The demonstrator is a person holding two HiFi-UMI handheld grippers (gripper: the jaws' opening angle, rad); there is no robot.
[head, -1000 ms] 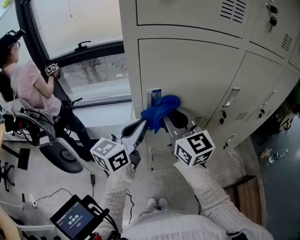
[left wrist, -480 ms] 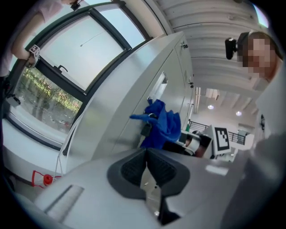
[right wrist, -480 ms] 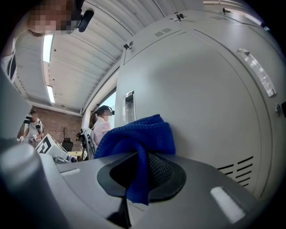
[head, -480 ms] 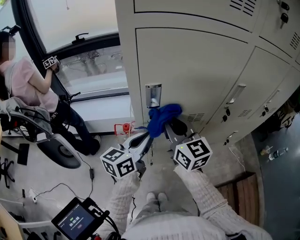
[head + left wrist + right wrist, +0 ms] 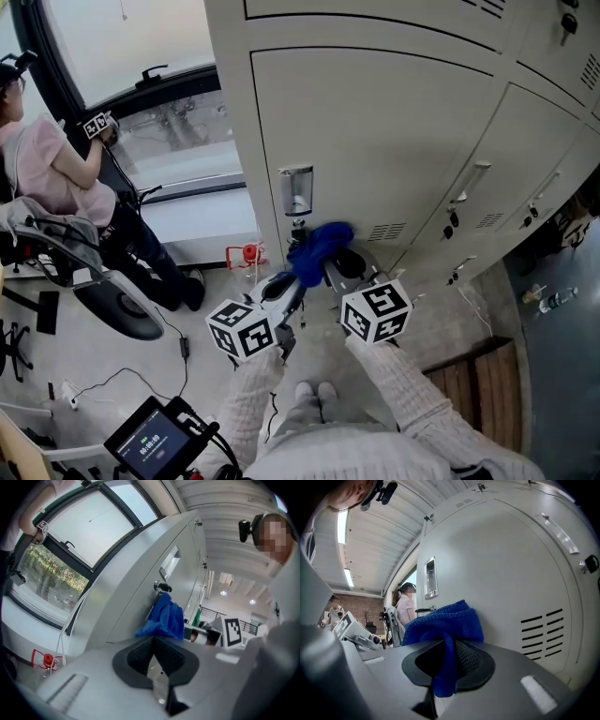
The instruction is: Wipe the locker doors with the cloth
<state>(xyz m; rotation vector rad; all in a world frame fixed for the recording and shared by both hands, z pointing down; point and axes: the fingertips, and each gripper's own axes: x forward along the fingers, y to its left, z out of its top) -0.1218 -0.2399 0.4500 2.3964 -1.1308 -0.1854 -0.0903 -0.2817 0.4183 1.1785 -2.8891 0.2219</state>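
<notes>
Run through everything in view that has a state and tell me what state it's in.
right gripper: shut on the blue cloth.
blue cloth: bunched, pinched between the right gripper's fingers.
left gripper: shut, nothing between its fingers.
locker doors: closed.
small screen: lit.

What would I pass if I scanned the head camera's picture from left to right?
Seated person in pink → red object on the floor → blue cloth → vent slots → long door handle → bottle on the floor.
</notes>
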